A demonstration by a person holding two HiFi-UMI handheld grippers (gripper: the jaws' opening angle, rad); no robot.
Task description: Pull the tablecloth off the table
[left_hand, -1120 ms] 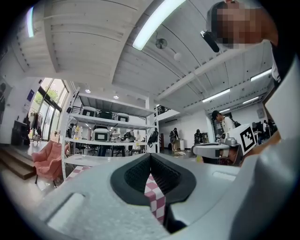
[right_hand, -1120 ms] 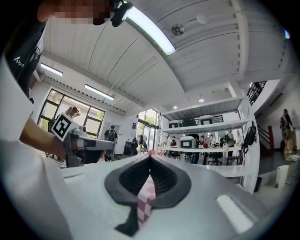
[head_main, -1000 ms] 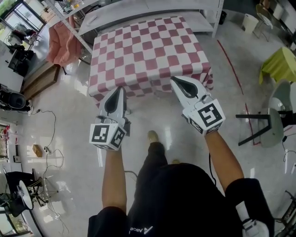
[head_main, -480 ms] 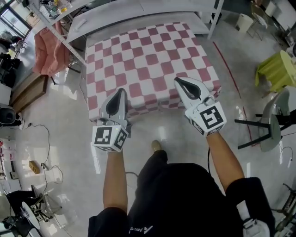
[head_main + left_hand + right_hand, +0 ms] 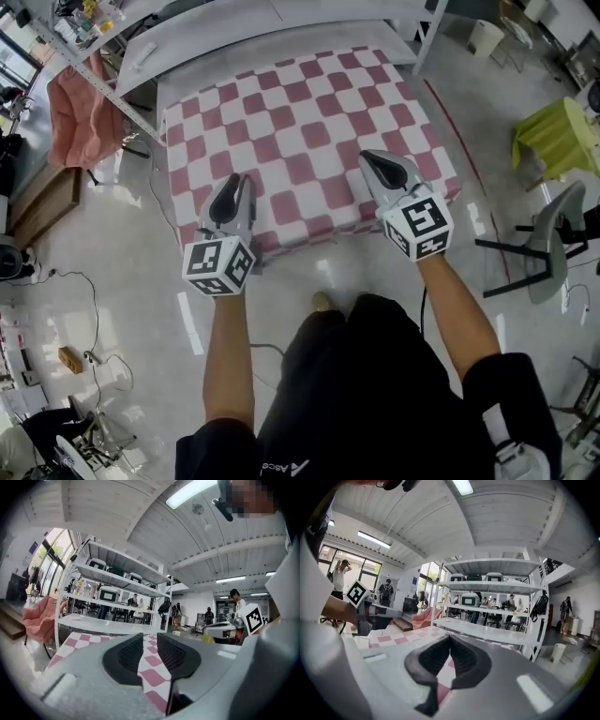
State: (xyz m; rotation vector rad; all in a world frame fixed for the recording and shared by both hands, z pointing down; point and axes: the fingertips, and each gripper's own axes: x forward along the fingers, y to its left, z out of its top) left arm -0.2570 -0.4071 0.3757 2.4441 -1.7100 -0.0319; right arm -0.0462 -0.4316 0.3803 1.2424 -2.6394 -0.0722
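Observation:
The red-and-white checked tablecloth (image 5: pixel 300 131) covers a small table and hangs over its near edge. My left gripper (image 5: pixel 242 180) hovers over the cloth's near-left part. Its jaws are opening: in the left gripper view a narrow gap shows at the left gripper (image 5: pixel 150 638), with only the checked cloth (image 5: pixel 152 667) seen beyond it and nothing held. My right gripper (image 5: pixel 367 157) is over the near-right part of the cloth. In the right gripper view the right gripper (image 5: pixel 450 638) has its tips touching, shut on nothing, above the cloth (image 5: pixel 393 638).
A white metal shelf rack (image 5: pixel 234 23) stands right behind the table. A pink cloth (image 5: pixel 75 112) hangs at the left. A yellow-green table (image 5: pixel 553 131) and a grey chair (image 5: pixel 548 244) stand at the right. Cables (image 5: pixel 94 300) lie on the floor at the left.
The table has come closer; both grippers moved forward from in front of its near edge to over the cloth. The left jaws have parted slightly.

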